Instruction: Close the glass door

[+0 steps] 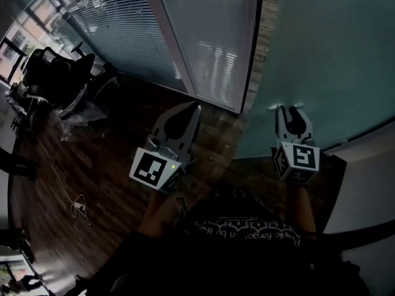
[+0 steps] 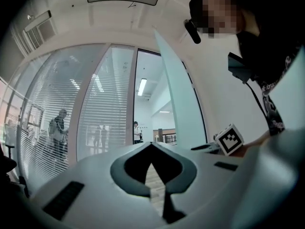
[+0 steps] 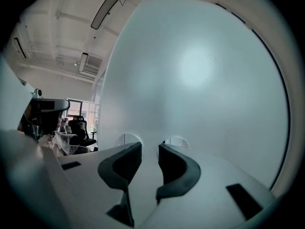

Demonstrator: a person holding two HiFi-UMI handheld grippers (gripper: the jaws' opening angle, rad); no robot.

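Left gripper (image 2: pixel 151 144) jaws are closed tip to tip, holding nothing. Right gripper (image 3: pixel 150 146) jaws are slightly apart, empty, right up against the frosted glass door (image 3: pixel 200 70).

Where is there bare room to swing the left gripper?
Bare floor lies between the left gripper and the blinds, and ahead of that gripper there is the gap beside the door. It is crowded in three places: the chairs at far left, a cable on the floor at lower left, and the right gripper close up at the door.
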